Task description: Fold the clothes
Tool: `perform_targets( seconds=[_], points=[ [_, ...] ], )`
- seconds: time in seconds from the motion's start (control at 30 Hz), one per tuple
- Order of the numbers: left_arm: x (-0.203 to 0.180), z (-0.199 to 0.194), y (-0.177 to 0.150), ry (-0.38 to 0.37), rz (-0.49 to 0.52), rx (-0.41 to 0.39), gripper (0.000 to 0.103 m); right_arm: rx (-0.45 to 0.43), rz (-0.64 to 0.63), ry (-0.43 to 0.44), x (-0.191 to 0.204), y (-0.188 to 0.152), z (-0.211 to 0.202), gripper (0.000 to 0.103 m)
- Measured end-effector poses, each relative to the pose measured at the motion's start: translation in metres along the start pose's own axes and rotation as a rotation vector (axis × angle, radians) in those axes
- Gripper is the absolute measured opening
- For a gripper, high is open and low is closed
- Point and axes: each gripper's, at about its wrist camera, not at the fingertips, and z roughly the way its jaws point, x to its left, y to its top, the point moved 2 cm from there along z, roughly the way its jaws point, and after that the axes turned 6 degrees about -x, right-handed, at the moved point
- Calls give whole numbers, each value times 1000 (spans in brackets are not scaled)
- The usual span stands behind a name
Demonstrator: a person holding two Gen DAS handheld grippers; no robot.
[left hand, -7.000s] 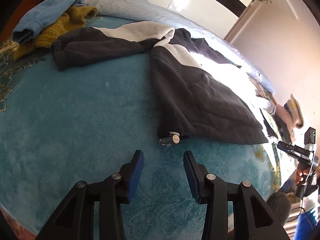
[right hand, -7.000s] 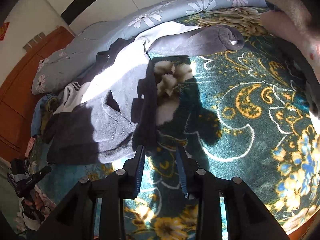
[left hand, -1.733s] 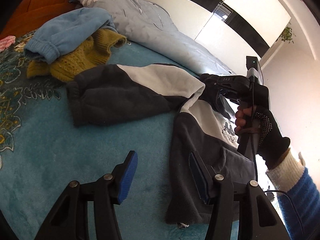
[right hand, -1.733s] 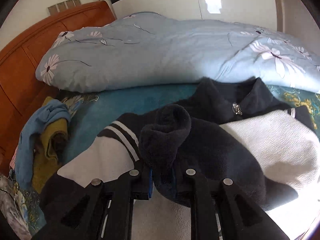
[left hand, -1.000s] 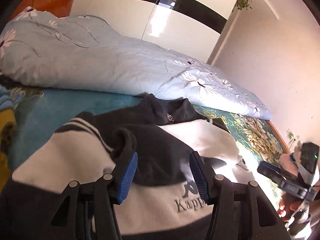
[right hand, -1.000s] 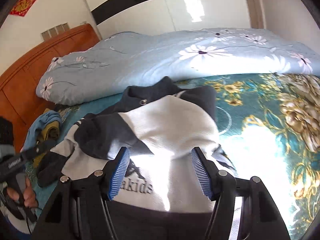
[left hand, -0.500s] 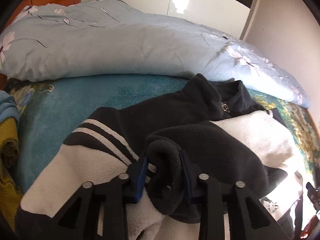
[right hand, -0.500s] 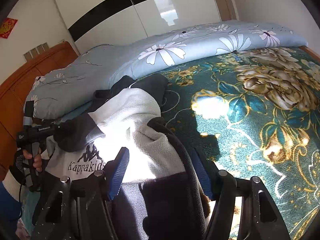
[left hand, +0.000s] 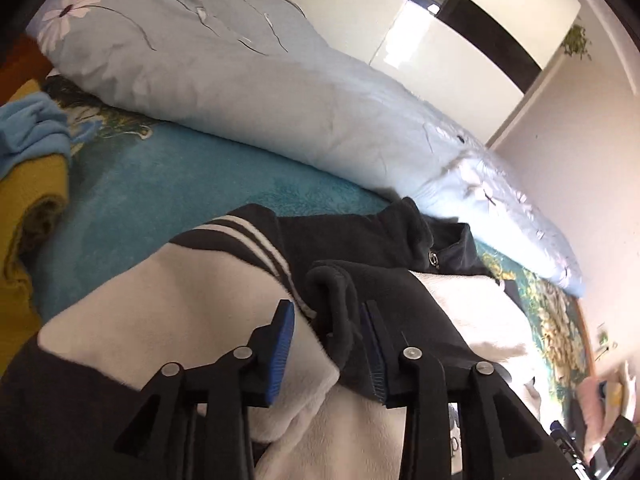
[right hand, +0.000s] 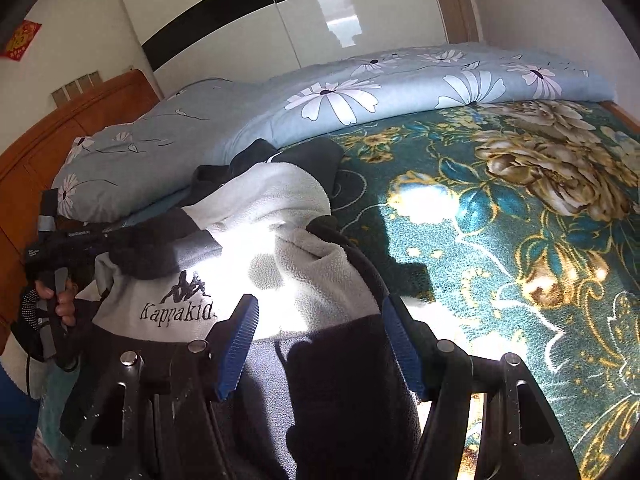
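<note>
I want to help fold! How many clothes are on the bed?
3: the black-and-white fleece jacket in front, a blue garment far left, a yellow knit garment beside it. More may be hidden.

Both grippers are black plastic with blue ribbed pads: left gripper point(left hand: 326, 338) and right gripper point(right hand: 318, 334), each linkage pinned by round silver screws. At the lower left of the right view, a hand point(right hand: 56, 304) in a black dotted glove (bare fingertips showing) meets a blue sleeve point(right hand: 14, 412).
</note>
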Motion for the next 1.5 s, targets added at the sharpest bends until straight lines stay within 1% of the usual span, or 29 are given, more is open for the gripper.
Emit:
perform_targets(
  seconds=[0.07, 0.13, 0.17, 0.2, 0.27, 0.3, 0.33, 0.37, 0.43, 0.47, 0.53, 0.6, 0.7, 0.73, 0.77, 0.8, 0.83, 0.87, 0.9, 0.97, 1.1, 1.2, 1.27, 1.33, 1.43, 1.5],
  points=[
    [22, -38, -11, 20, -31, -47, 55, -2, -5, -4, 4, 0, -6, 66],
    [51, -79, -28, 81, -50, -108, 57, -1, -17, -11, 8, -2, -13, 66],
    [67, -99, -38, 129, -52, -145, 58, 1, -21, -15, 9, -3, -16, 66],
    [84, -117, -47, 200, -45, -186, 59, 2, -26, -17, 11, -4, -19, 66],
    [119, -142, -65, 346, -37, -252, 65, 12, -31, -20, 14, -7, -23, 66],
    [135, -150, -72, 391, -42, -261, 66, 18, -32, -24, 15, -9, -23, 66],
    [149, -151, -78, 398, -58, -238, 66, 25, -32, -29, 16, -11, -24, 66],
    [160, -150, -83, 381, -76, -212, 66, 32, -30, -28, 18, -12, -23, 66],
    [176, -137, -90, 280, -120, -156, 66, 44, -23, -22, 22, -15, -22, 66],
    [181, -130, -92, 254, -139, -137, 66, 48, -19, -17, 25, -16, -22, 66],
    [189, -118, -94, 233, -177, -98, 66, 53, -19, -8, 32, -18, -23, 66],
    [187, -114, -92, 202, -183, -91, 66, 57, -30, -2, 38, -19, -26, 66],
    [183, -108, -91, 154, -193, -81, 62, 58, -58, -4, 44, -19, -32, 66],
    [182, -106, -90, 138, -196, -78, 43, 57, -68, -9, 45, -19, -33, 66],
    [181, -105, -89, 123, -199, -75, 27, 55, -74, -17, 45, -18, -35, 66],
    [180, -103, -89, 107, -202, -72, 27, 54, -79, -27, 44, -17, -36, 66],
    [179, -101, -88, 91, -205, -68, 23, 53, -84, -38, 43, -16, -37, 66],
    [178, -99, -88, 75, -209, -65, 22, 55, -89, -47, 41, -16, -37, 66],
    [176, -101, -84, 55, -211, -66, 21, 60, -95, -52, 40, -16, -36, 66],
    [165, -116, -65, 4, -204, -92, 21, 72, -113, -58, 39, -16, -34, 66],
    [126, -155, -2, -76, -130, -197, 21, 88, -158, -65, 37, -17, -30, 66],
    [82, -171, 51, -97, -52, -245, 21, 91, -160, -60, 34, -16, -26, 66],
    [48, -172, 83, -121, -7, -262, 21, 89, -149, -55, 32, -15, -23, 66],
    [12, -167, 107, -160, 21, -255, 21, 86, -143, -56, 29, -15, -21, 66],
    [-47, -143, 135, -206, 71, -227, 21, 83, -137, -58, 24, -15, -19, 66],
    [-89, -117, 143, -233, 105, -188, 21, 80, -130, -61, 18, -16, -20, 66]
  ],
)
